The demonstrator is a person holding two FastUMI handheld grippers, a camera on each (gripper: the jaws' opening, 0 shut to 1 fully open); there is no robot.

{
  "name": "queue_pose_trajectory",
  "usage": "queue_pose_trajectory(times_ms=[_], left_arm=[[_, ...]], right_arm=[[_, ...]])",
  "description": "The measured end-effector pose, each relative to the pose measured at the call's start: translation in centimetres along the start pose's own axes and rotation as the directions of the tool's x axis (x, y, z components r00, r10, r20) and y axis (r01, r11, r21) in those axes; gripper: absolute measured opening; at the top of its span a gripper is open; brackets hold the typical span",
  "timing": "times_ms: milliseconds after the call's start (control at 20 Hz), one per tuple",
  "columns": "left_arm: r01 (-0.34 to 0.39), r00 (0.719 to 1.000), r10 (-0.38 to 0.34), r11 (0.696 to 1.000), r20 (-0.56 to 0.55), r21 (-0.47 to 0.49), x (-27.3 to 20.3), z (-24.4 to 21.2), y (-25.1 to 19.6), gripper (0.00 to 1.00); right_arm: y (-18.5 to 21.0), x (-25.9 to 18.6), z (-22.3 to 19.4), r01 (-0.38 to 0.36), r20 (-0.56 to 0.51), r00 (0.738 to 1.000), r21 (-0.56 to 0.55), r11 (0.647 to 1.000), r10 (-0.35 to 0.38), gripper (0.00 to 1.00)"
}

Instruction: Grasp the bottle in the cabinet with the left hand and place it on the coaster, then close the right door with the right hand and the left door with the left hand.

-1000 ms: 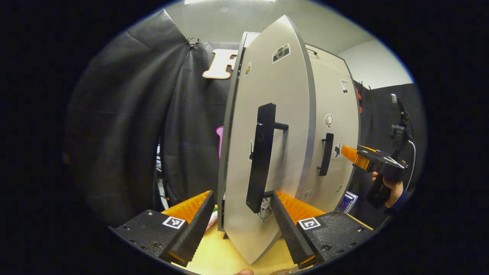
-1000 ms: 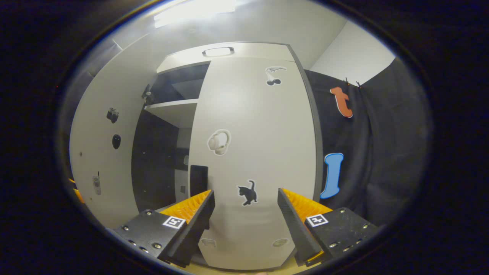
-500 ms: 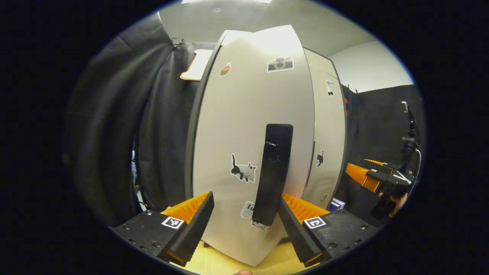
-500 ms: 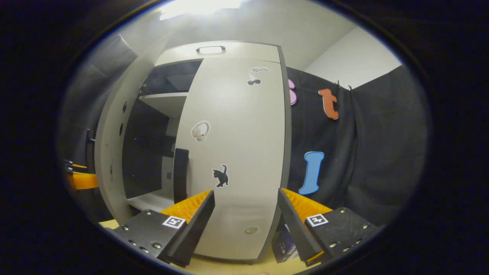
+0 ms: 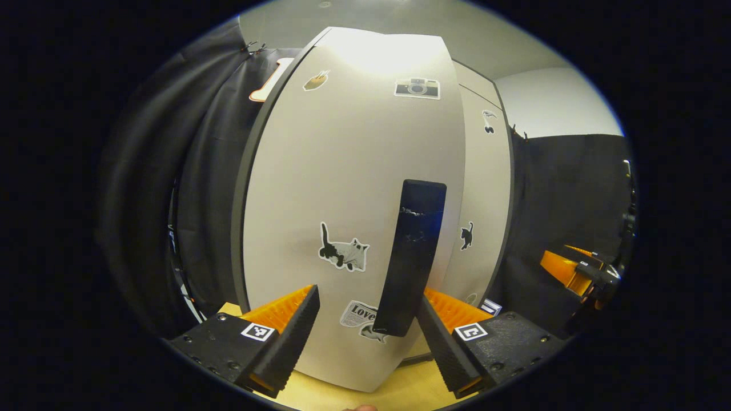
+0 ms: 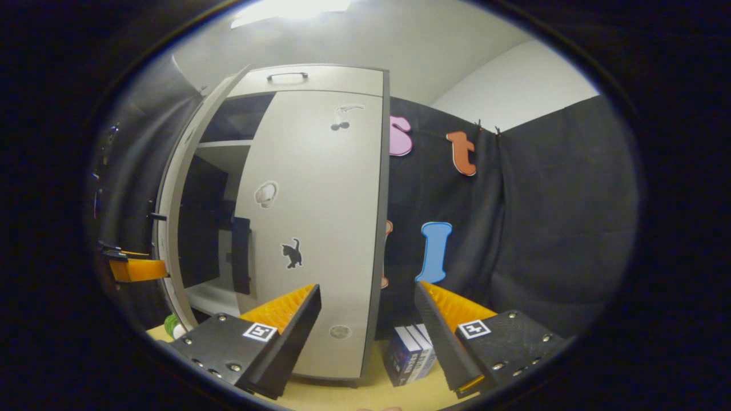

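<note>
The cabinet [image 6: 320,80] is the landmark: a tall pale-grey unit with dark edges standing on a light wooden table [image 6: 377,394]. In the right gripper view its right door [image 6: 320,228] lies flat against the cabinet front, closed, carrying a small black cat sticker [image 6: 292,253] and a vertical black handle [image 6: 241,254] at its inner edge. The left door [image 5: 342,188] stands partly open, so the dark interior and a pale shelf [image 6: 220,145] show between the two doors. In the left gripper view the left door's outer face is close ahead, with a camera sticker [image 5: 417,87] near its top and a larger cat sticker [image 5: 342,251] lower down.

The left gripper [image 5: 368,317] is at the left door's front, its fingers spread wide; the door's black handle [image 5: 412,257] hangs between them, nearer the right-side finger, and contact cannot be judged. The right gripper [image 6: 365,317] is held off the closed right door, fingers wide apart and empty.

To the right of the cabinet's base a few books [image 6: 408,351] stand on the table. Left of the base, below the open left door, a small green-and-white object [image 6: 173,327] sits low on the table; whether it is the bottle cannot be told.
</note>
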State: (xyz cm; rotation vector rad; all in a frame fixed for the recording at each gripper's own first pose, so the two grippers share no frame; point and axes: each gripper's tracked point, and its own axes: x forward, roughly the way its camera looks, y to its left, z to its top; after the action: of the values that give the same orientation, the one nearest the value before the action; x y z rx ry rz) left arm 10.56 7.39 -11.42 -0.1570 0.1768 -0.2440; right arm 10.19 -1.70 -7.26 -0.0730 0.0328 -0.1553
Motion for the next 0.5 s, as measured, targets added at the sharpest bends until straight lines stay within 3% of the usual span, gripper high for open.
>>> queue_pose_trajectory(times_ms=[500], left_arm=[[0.017,0.999,-0.018,1.000,-0.032,-0.018,4.6,-0.6,-1.1,0.99]], right_arm=[[-3.4,-2.0,1.2,0.057,-0.001,0.998,0.038,0.998,-0.057,0.97]])
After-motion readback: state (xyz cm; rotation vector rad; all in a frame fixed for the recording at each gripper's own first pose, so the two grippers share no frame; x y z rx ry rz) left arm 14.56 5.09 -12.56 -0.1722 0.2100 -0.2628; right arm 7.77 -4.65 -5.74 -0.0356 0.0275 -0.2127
